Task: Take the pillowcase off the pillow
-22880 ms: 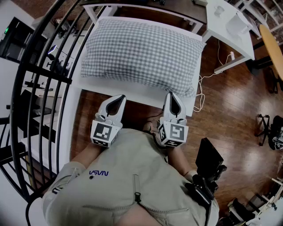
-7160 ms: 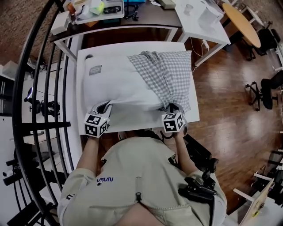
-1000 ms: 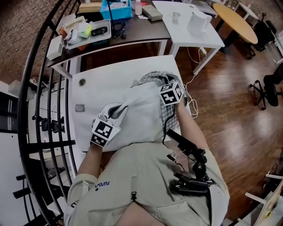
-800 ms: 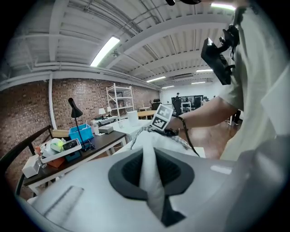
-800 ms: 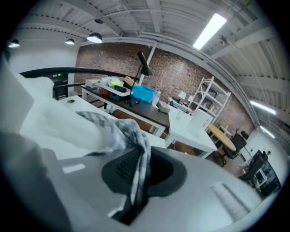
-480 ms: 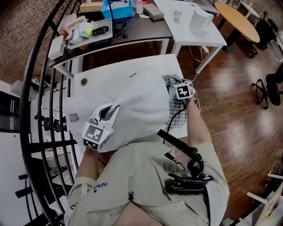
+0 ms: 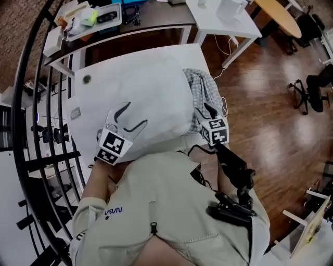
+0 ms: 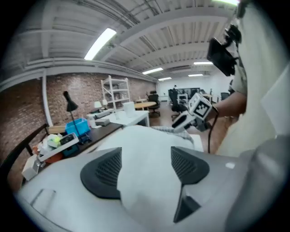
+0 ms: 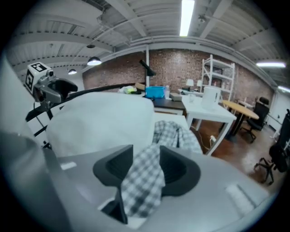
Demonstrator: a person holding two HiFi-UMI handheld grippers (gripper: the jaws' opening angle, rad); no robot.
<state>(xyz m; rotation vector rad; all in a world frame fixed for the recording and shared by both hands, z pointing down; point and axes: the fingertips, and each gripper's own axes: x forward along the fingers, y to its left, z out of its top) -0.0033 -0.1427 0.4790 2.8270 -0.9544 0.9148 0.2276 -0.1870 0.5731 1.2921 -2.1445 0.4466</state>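
The grey-and-white checked cotton pillowcase [image 7: 204,94] lies bunched into a narrow, rumpled strip against the right end of the plump white pillow [image 7: 148,96]. I can't tell whether any of it still wraps that end. The strip's long axis runs from my right tongs [image 7: 207,112] away toward the far edge of the counter. Its near end points back at me and drapes into those tongs. Their jaws have just been opening and now stand apart, with the checked cloth hanging loose between the pads.

The pillow's length lies across the space between my two tongs, on the white counter [image 7: 83,96]. My left tongs [image 7: 134,115] sit over its near left corner. Their jaws have also just been opening and are spread wide. The white fabric swells up between them, but the pads are not squeezing it.

Beyond the left tongs stands a dark desk [image 7: 151,15] carrying a cluttered tray. Beyond the right tongs are a small white side table [image 7: 229,23] and a brown wooden floor [image 7: 260,104].
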